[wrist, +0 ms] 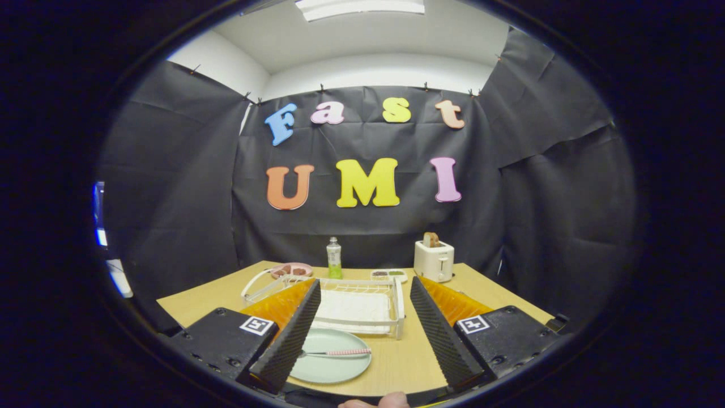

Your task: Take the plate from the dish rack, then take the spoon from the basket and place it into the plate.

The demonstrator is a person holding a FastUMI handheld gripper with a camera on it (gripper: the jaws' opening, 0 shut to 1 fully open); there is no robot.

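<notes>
1. Two fingers of the gripper (362,309) stand wide apart over the table (408,362), holding nothing; the claw is released.
2. Down between the fingers, nearer the left one, a pale green plate (331,357) lies flat on the table, part of its left rim hidden behind that finger.
3. On the plate rests the spoon (337,353), lying across it with a pinkish, speckled handle pointing toward the right finger; its bowl end sits close to the left finger, and I cannot tell whether they touch.
4. Just beyond the plate stands a white wire rack (399,309) with a white mat or tray in its bottom, sitting between the fingertips.
5. Left of the rack, partly behind the left finger, is a white basket (253,285) with a looped handle.
6. Behind the basket lies a pink dish (291,270) with something dark on it.
7. At the far edge stands a small clear bottle (334,258) with green liquid at the bottom.
8. Right of the bottle is a low white tray (389,275) with dark and green bits in its compartments.
9. Further right stands a white toaster (434,260) with a slice of bread (431,239) sticking out of the top.
10. At the near edge, a fingertip (376,402) of the person peeks up below the table.
</notes>
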